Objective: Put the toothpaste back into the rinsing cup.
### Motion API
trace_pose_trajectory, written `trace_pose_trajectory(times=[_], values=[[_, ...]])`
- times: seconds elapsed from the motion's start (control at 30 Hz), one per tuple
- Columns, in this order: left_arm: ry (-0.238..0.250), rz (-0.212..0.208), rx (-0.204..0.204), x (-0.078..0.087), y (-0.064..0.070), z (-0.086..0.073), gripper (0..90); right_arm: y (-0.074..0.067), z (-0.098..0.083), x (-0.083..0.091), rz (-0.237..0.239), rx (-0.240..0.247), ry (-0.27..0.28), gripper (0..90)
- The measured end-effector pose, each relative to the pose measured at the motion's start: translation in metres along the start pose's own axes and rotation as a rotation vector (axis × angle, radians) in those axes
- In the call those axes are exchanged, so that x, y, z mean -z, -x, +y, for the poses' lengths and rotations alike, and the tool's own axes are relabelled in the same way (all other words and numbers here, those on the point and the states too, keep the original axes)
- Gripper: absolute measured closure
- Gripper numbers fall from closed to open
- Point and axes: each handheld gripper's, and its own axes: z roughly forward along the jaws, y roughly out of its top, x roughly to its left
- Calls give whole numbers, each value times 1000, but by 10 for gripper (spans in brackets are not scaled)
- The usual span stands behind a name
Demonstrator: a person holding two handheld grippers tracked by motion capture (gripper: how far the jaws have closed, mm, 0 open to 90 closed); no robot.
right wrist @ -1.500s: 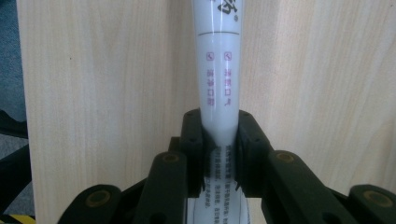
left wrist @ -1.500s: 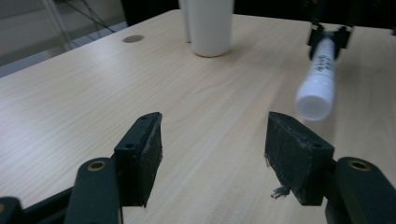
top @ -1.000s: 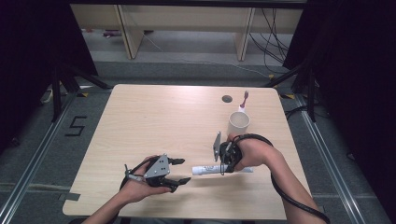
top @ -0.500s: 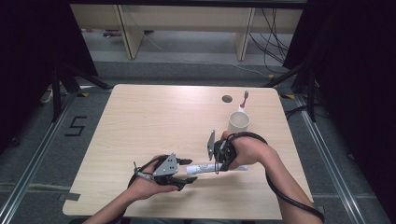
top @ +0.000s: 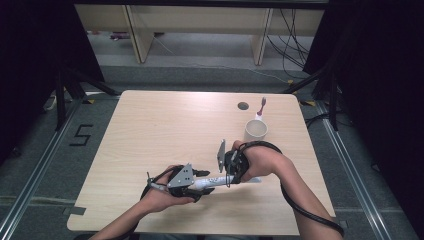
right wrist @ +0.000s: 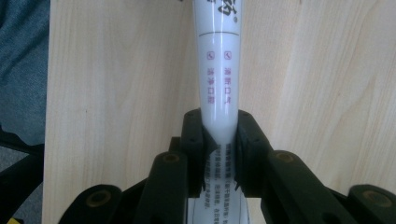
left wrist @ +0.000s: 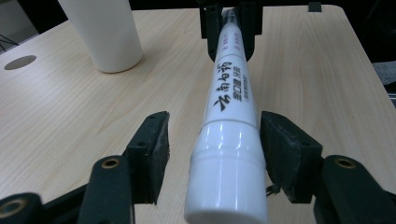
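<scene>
A white toothpaste tube [top: 216, 181] with black lettering hangs level just above the table, near its front edge. My right gripper [top: 229, 167] is shut on the tube's flat tail end [right wrist: 218, 70], both pads pressing it. In the left gripper view that same gripper [left wrist: 229, 25] holds the far end of the tube. My left gripper [top: 192, 181] is open, its jaws standing on either side of the tube's white cap [left wrist: 229, 186]. A gap shows between the cap and each pad [left wrist: 152, 142].
A white cup [top: 255, 131] stands at the right rear of the table, with a toothbrush [top: 261, 107] just behind it. The cup [left wrist: 105, 32] sits left of the tube in the left gripper view. A round hole [top: 243, 106] lies behind it. The table's front edge [top: 210, 232] is close.
My left gripper slid right until its open jaws came around the tube's cap. My right gripper carried the tube slightly left towards it.
</scene>
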Motion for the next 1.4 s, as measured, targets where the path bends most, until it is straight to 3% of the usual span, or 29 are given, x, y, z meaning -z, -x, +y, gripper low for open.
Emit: trace_pose_trajectory(times=[0.07,0.17,0.37,0.5,0.63,0.73,0.8,0.9,0.93,1.03,1.07,1.13,1.2,1.3,1.4], values=[[-5,-6,-6,-1,0,1,445,1,1,-1,6,17,8,766],[5,-14,-9,-2,0,1,460,-1,4,0,6,-1,-2,765],[-9,-14,-24,0,-2,4,514,-1,7,0,9,6,2,766],[-7,-28,-20,-2,-1,5,558,1,9,0,-3,44,8,766],[-26,-39,-36,-3,-1,5,584,-1,13,2,7,14,8,766],[-14,-46,-31,-6,0,5,592,0,14,2,7,35,17,767],[-25,-43,-37,-6,0,5,609,-1,15,0,23,16,41,767],[-24,-46,-41,-6,-1,5,651,0,16,2,21,28,19,766],[-27,-40,-45,-6,-1,5,655,0,16,0,23,34,45,766],[-33,-42,-61,-6,-1,5,666,1,17,1,17,53,33,764],[-35,-50,-64,-6,-1,6,671,-1,17,2,17,29,32,763],[-32,-51,-63,-6,0,6,684,-1,18,4,5,46,5,757],[-29,-56,-58,-5,-1,6,694,0,18,3,5,58,15,753],[-29,-68,-34,-2,-3,6,712,-1,18,5,-10,37,27,734],[-30,-58,-39,-1,-4,7,715,0,19,6,-14,65,32,729]])
